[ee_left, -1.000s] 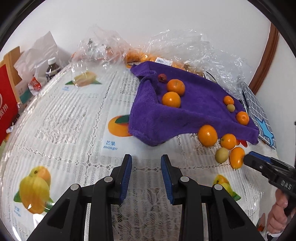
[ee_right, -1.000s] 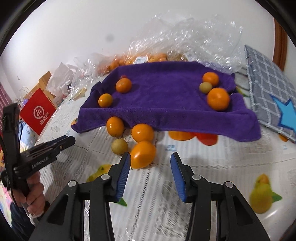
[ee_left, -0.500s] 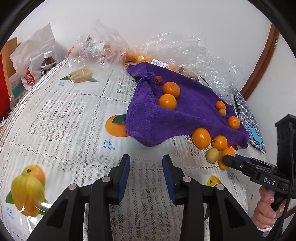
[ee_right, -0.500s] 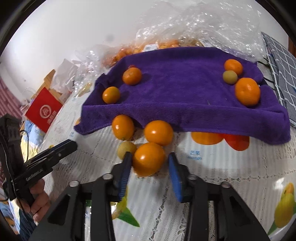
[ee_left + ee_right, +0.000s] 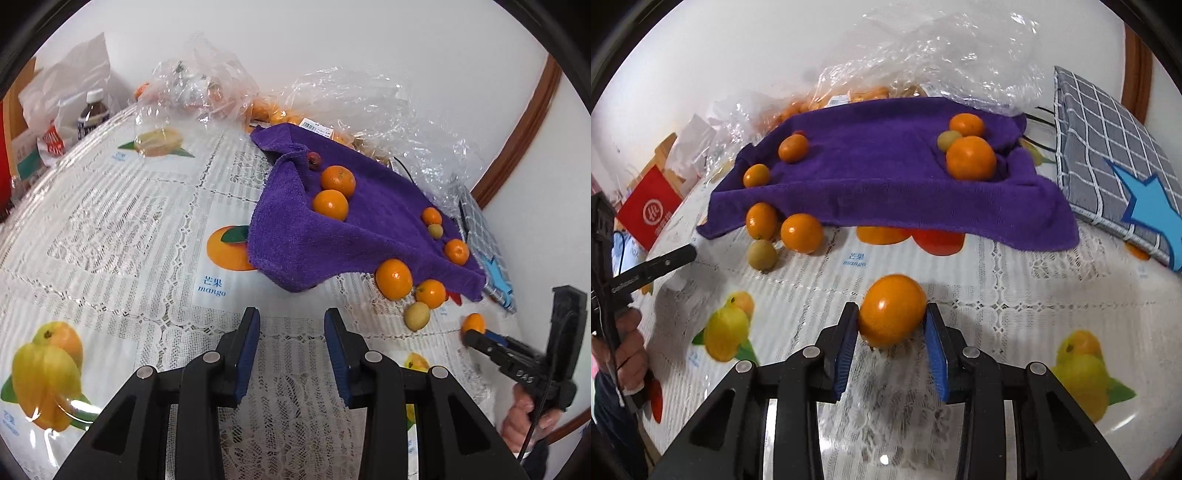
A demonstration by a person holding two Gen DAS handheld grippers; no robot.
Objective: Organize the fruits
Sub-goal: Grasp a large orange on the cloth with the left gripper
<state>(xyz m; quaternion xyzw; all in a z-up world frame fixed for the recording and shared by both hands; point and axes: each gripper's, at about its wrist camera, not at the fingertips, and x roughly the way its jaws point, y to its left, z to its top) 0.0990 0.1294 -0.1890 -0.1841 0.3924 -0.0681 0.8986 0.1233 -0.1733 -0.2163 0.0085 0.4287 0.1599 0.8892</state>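
Note:
My right gripper (image 5: 891, 325) is shut on an orange fruit (image 5: 892, 308) and holds it above the tablecloth, in front of the purple towel (image 5: 886, 184); it shows in the left wrist view (image 5: 472, 324) at the right. Several oranges lie on the towel, such as a large one (image 5: 970, 158) beside a small green fruit (image 5: 947, 139). Two oranges (image 5: 801, 232) and a green fruit (image 5: 762, 254) lie on the table at the towel's front left edge. My left gripper (image 5: 291, 325) is open and empty, over the tablecloth in front of the towel (image 5: 332, 225).
A grey checked pad with a blue star (image 5: 1115, 155) lies right of the towel. Clear plastic bags with oranges (image 5: 354, 96) sit behind it. A bottle (image 5: 92, 110) and a red bag (image 5: 650, 210) stand at the far left. The tablecloth (image 5: 110, 206) has printed fruit pictures.
My right gripper closed on the orange fruit by the towel's edge and drew it back and up from the others. My left gripper shifted slightly, staying open.

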